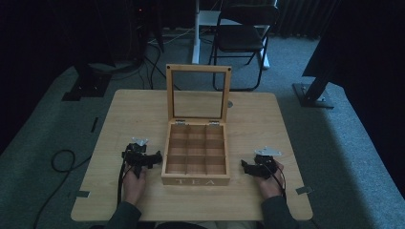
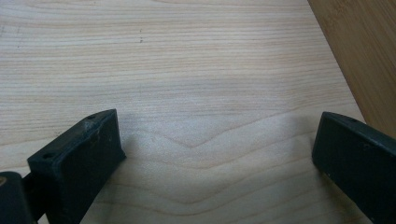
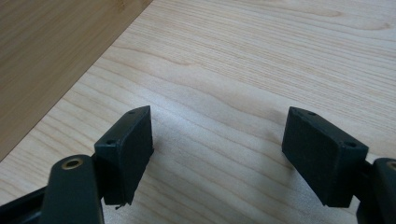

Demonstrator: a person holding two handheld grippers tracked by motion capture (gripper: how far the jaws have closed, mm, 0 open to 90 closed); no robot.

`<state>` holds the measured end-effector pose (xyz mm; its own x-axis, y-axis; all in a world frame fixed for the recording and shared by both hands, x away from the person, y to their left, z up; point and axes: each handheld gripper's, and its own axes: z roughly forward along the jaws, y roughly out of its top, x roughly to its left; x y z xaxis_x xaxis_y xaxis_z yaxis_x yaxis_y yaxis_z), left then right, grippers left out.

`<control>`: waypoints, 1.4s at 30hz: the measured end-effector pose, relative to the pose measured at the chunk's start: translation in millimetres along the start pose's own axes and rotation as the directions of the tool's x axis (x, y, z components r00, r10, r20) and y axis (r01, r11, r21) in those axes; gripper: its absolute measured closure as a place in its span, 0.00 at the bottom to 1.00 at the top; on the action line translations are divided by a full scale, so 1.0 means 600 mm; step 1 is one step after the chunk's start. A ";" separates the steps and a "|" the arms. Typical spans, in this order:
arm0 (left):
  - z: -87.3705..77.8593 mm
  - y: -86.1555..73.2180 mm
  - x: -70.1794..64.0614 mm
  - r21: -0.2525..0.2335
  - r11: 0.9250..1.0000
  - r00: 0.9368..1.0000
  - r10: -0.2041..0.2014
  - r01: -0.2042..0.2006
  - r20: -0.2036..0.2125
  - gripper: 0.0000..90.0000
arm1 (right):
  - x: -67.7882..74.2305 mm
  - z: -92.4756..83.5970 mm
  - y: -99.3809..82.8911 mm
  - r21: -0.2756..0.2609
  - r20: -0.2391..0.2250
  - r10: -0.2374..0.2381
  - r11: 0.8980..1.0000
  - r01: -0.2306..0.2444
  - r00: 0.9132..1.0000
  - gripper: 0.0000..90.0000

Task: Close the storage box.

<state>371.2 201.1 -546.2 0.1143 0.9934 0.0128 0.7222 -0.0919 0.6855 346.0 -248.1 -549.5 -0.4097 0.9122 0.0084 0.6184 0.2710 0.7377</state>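
Observation:
A wooden tea box point(image 1: 196, 180) marked TEA stands at the table's middle, its glass-paned lid point(image 1: 197, 93) raised upright. Its several compartments look bare. My left gripper point(image 1: 149, 159) rests on the table just left of the box, jaws wide apart over bare wood point(image 2: 215, 135); the box's side wall point(image 2: 364, 51) runs along the right of the left gripper view. My right gripper point(image 1: 248, 168) lies right of the box, also open, with nothing between its jaws point(image 3: 217, 144). The box wall point(image 3: 51, 56) shows at the upper left of the right gripper view.
The light wooden table point(image 1: 143, 109) has bare room behind and beside the box. Beyond the table stand a black chair point(image 1: 241, 38), dark stands point(image 1: 90, 81) and cables on grey carpet. Tape marks point(image 1: 303, 190) sit near the table's front corners.

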 end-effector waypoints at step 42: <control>0.000 0.000 0.000 0.000 1.000 1.000 0.000 0.000 0.000 0.02 | -0.013 -0.020 0.051 0.017 -0.019 0.076 0.997 -0.076 0.997 0.56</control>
<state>371.3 201.1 -546.2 0.1144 0.9934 0.0130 0.7220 -0.0921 0.6858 360.1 -250.4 -518.8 -0.3743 0.9241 0.0777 0.6589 0.2060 0.7235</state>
